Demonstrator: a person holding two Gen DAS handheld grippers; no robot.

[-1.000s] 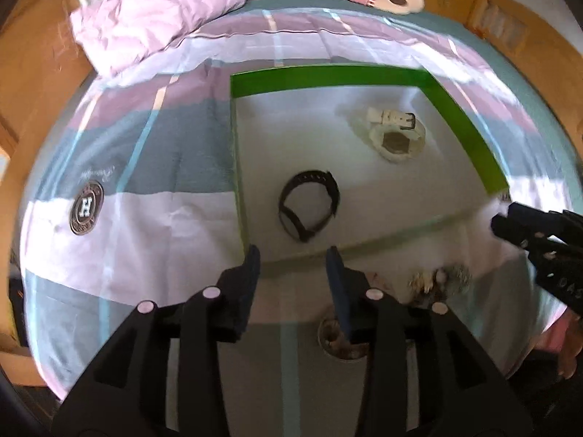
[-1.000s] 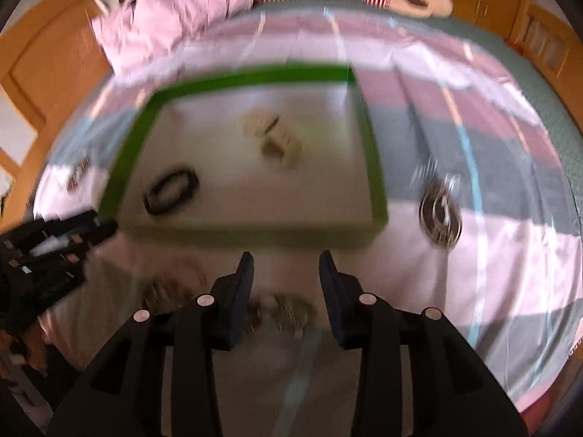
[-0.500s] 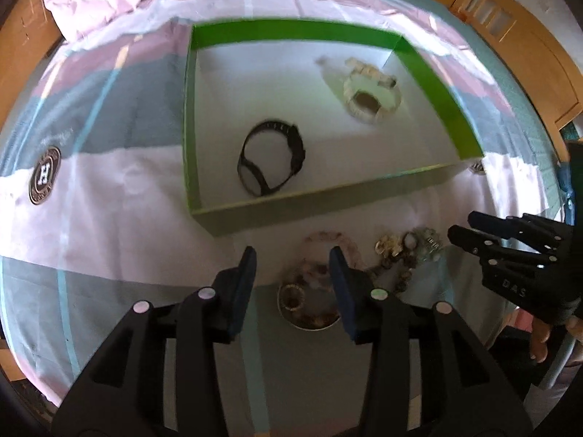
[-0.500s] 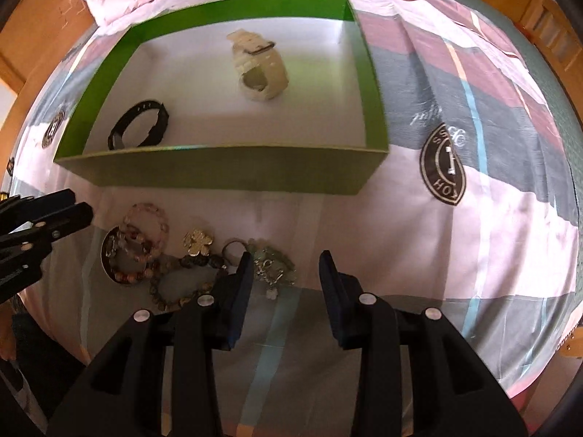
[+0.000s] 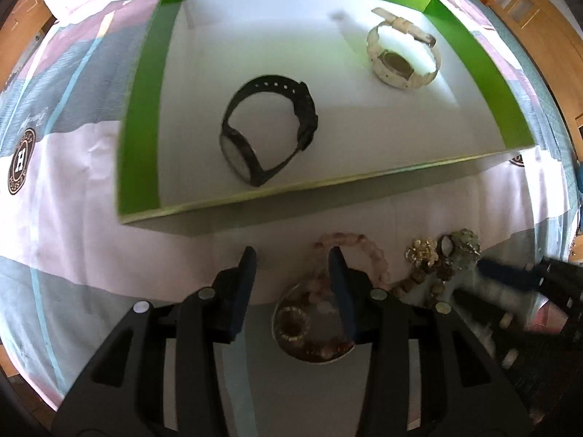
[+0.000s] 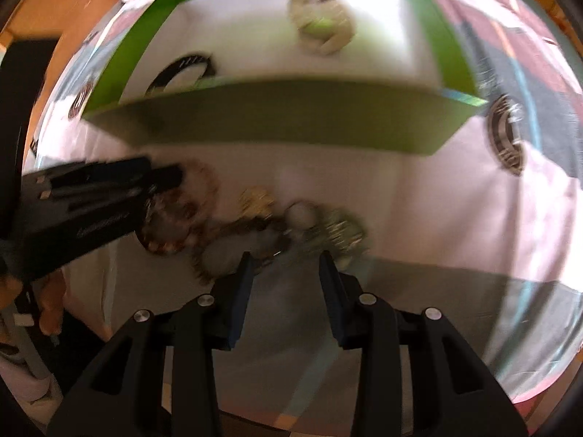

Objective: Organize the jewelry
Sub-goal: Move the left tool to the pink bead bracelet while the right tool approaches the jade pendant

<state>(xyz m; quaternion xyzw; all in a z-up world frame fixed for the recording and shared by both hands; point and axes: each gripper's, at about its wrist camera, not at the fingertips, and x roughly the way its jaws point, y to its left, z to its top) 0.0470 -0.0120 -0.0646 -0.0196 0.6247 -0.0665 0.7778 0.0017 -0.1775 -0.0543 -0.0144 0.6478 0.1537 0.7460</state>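
I am holding both tongs spread and empty above the heap of loose jewelry on the bedspread (image 5: 73,240), just near of the green box (image 5: 140,116). My left gripper (image 5: 291,260) is pointing down at the pink bead bracelet (image 5: 360,245), which is lying partly over a small round dish (image 5: 309,327). My right gripper (image 6: 284,264) is hanging over the tangle of darker beads and charms (image 6: 320,225) to the right of it. Inside the box a black watch (image 5: 266,131) and a cream watch (image 5: 400,58) are already lying well apart.

The risk I am seeing is the crowding: the pieces are touching and overlapping, so closing on one strand is likely to drag its neighbours along or tip the dish. My two grippers are also working very near each other, and a careless reach could knock them together. The soft cloth may bunch between the pads as well.

The right wrist view is smearing badly, so I cannot separate the charms or count the pieces there. My left fingers are covering part of the bracelet and dish, and I cannot tell what is sitting in the dish.
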